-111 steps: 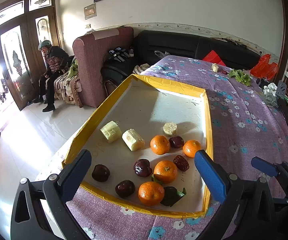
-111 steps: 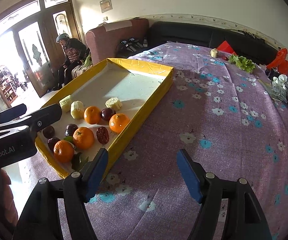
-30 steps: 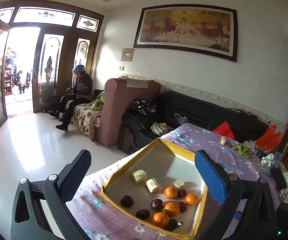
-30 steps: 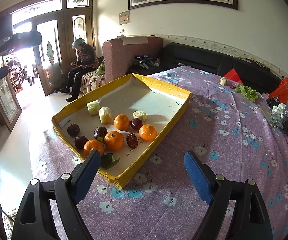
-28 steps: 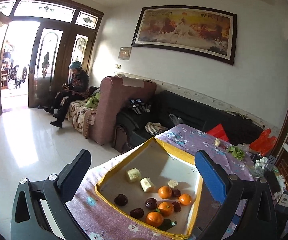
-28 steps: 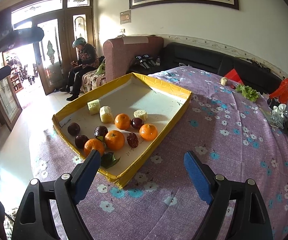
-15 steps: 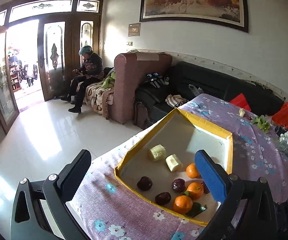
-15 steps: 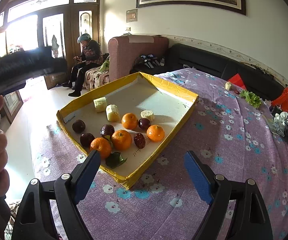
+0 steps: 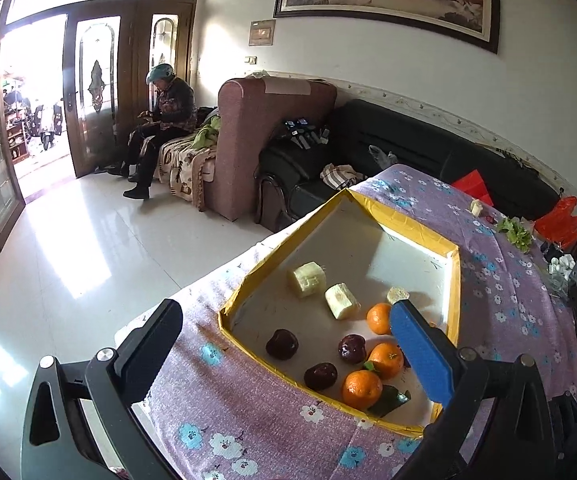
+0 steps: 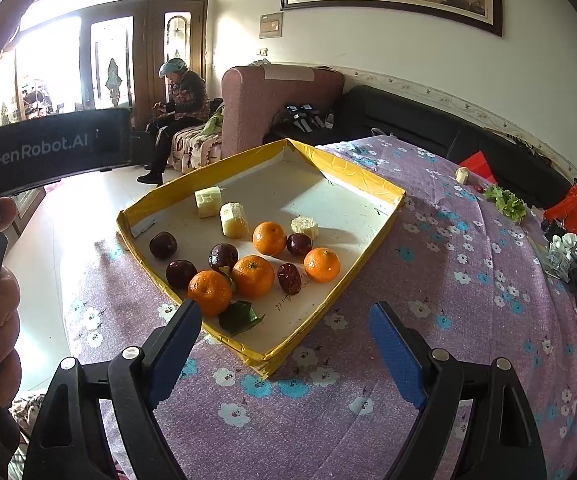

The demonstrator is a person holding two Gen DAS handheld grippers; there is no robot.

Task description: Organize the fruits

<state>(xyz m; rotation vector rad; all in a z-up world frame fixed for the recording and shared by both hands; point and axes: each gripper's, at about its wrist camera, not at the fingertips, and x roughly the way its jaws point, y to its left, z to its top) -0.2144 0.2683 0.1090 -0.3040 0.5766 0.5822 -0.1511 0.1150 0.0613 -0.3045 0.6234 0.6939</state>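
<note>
1. All fruits lie inside the yellow-rimmed tray [image 10: 372, 184] on the flowered tablecloth [image 10: 468, 300]: four oranges [image 10: 253, 275], dark plums [image 10: 163, 245], a wrinkled date [image 10: 289, 278] and three pale cut pieces [image 10: 234, 220].
2. They are mixed, not grouped by kind, so the sorting seems unfinished.
3. The left gripper [image 9: 288, 344] and the right gripper [image 10: 284, 344] are both spread wide, empty, above the near tray edge.

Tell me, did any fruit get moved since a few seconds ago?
No. Only the grippers moved: the left gripper rose, swung away, then came back toward the tray; the right gripper backed off slightly. Both stayed open and empty. The oranges and dark fruits kept their places.
</note>
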